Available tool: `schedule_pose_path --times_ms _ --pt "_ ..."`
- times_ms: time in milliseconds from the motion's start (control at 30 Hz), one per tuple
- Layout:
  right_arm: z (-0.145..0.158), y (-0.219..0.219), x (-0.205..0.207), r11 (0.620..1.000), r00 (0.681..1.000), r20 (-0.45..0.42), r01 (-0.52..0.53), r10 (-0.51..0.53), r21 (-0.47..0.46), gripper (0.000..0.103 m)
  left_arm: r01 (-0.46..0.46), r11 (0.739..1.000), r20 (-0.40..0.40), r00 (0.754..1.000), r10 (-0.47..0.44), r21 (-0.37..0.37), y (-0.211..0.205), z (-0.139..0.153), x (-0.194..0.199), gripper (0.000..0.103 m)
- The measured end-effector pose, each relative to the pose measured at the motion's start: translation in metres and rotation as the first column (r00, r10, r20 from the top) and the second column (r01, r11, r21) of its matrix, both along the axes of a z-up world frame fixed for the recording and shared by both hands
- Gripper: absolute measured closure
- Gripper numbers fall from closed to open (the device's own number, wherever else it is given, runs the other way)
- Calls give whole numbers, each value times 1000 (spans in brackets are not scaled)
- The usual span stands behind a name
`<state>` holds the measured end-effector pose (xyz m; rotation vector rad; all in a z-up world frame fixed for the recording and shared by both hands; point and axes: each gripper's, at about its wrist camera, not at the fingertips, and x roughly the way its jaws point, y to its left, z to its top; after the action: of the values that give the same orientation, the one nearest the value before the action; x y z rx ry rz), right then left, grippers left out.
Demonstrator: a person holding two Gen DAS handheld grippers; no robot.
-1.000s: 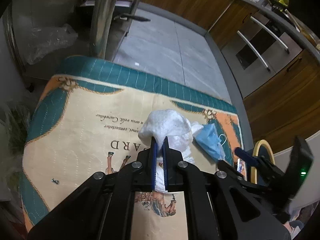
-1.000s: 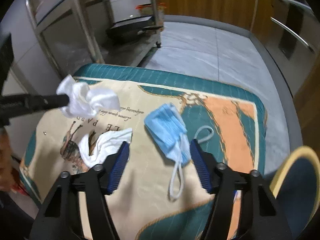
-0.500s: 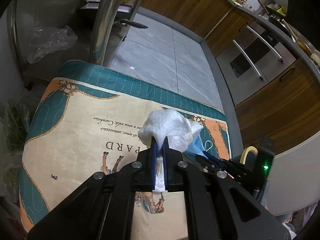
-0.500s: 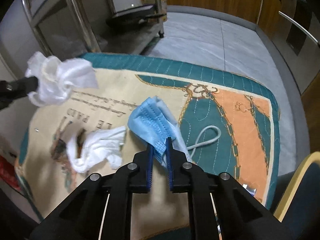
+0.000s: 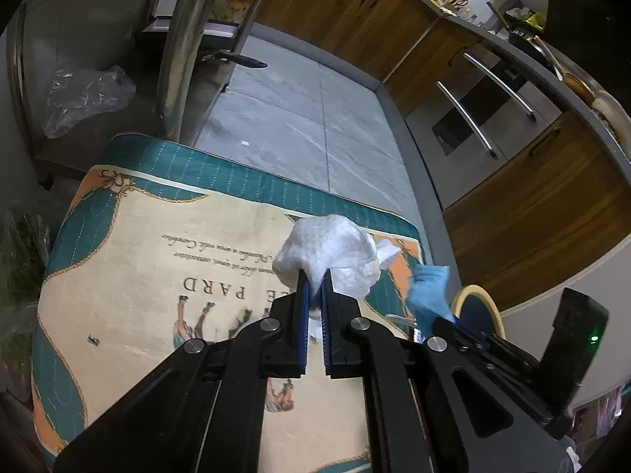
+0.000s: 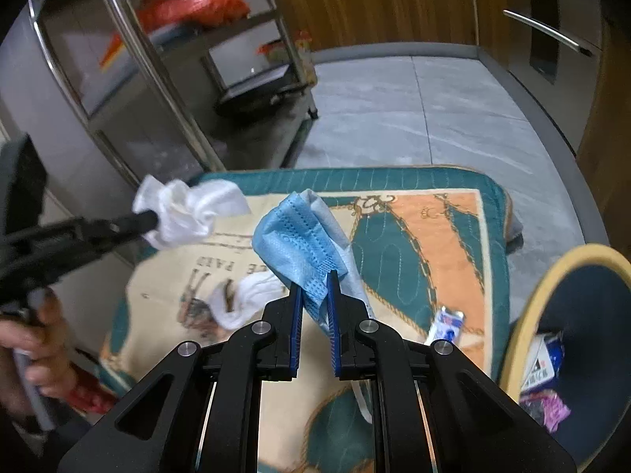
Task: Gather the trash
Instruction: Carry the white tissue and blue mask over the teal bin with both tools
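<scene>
My left gripper (image 5: 314, 282) is shut on a crumpled white tissue (image 5: 329, 254) and holds it above the printed cloth (image 5: 157, 268); it also shows in the right wrist view (image 6: 185, 209). My right gripper (image 6: 315, 289) is shut on a blue face mask (image 6: 299, 236), lifted off the cloth; the mask shows in the left wrist view (image 5: 430, 295). A second white tissue (image 6: 248, 299) lies on the cloth (image 6: 453, 236). A small white and blue wrapper (image 6: 445, 325) lies near the cloth's right edge.
A dark bin with a yellow rim (image 6: 579, 315) stands at the right of the table, with wrappers inside; it also shows in the left wrist view (image 5: 479, 307). A steel rack (image 6: 165, 90) stands behind. Wooden cabinets (image 5: 532, 197) line the grey floor (image 5: 315, 118).
My right gripper closed on the blue mask and lifted it off the cloth. My left gripper has kept the white tissue and risen a little.
</scene>
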<state>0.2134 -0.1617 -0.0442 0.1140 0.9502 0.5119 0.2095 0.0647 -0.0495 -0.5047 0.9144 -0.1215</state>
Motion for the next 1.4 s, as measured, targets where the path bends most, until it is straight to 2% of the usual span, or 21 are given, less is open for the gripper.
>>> schedule_pose_path --times_ms 233,600,1067,1400 --pt "27 -31 -29 997 999 34 40 -42 64 90 33 999 32 999 -33 -1 -15 19 -17 98" --pt "47 -76 -69 991 991 75 102 -109 88 90 115 993 70 991 -115 11 -48 37 -36 98" --pt "39 -134 -92 972 973 73 209 -217 110 90 236 971 101 966 -240 43 -104 41 -41 98" --pt "33 -178 -101 947 948 69 302 -310 106 90 346 936 109 930 -352 68 -168 42 -38 98"
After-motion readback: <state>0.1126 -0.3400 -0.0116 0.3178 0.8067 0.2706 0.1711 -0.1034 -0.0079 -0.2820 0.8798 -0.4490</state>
